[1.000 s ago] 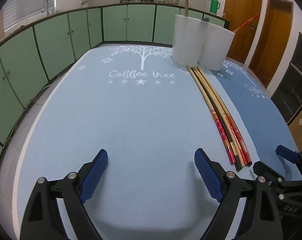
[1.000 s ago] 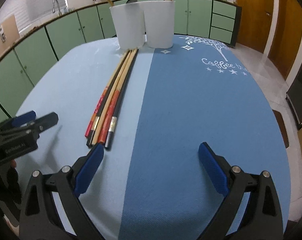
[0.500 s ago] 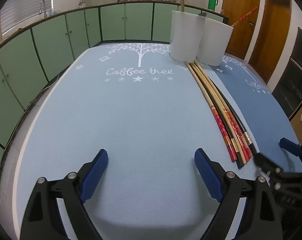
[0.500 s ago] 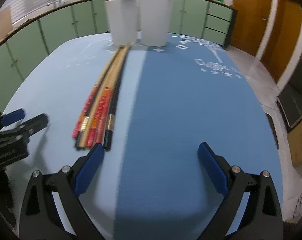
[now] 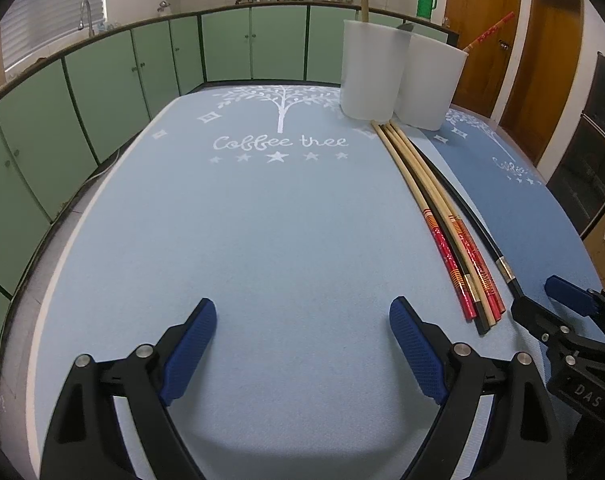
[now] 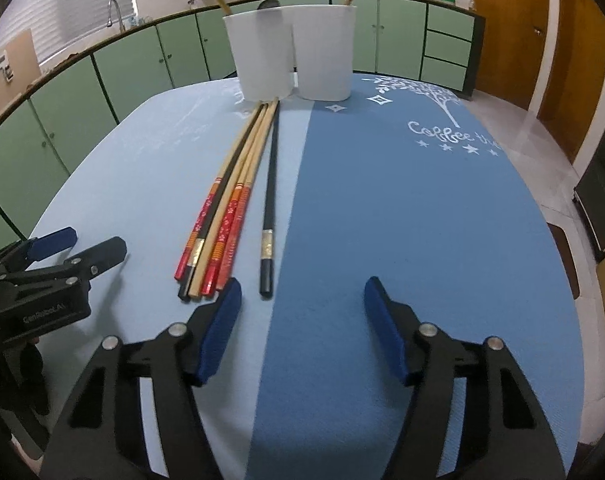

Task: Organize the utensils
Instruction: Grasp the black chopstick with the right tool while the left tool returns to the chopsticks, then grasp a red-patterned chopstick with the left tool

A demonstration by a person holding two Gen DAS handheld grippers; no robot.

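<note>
1. Since a second ago the black chopstick (image 6: 269, 204) has parted from the bundle of chopsticks (image 6: 222, 216): it then lay tight against the bundle's right side, and it now lies alone, just to the right of it. The right gripper (image 6: 298, 320) has also narrowed from a wide spread.
2. The fingers (image 6: 218, 332) of the right gripper are closing at this moment. The near end of the black chopstick lies just ahead of their tips, toward the left finger; no pad presses on it, and nothing is held.
3. The left gripper (image 5: 302, 348) hovers over bare light blue mat (image 5: 242, 240), its fingers (image 5: 188, 348) spread wide and holding nothing.
4. The bundle lies on the tabletop near the seam between the light blue mat and the dark blue mat (image 6: 422, 220). Its far tips reach the foot of the left white cup (image 6: 262, 56); its near, red-patterned ends lie just left of the right gripper's left finger.
5. The right white cup (image 6: 324, 52) stands touching or just beside the left one at the far end of the tabletop. A tan stick rises from the left cup, a red-patterned one from the right.
6. Green cabinets (image 5: 102, 80) line the far wall.
</note>
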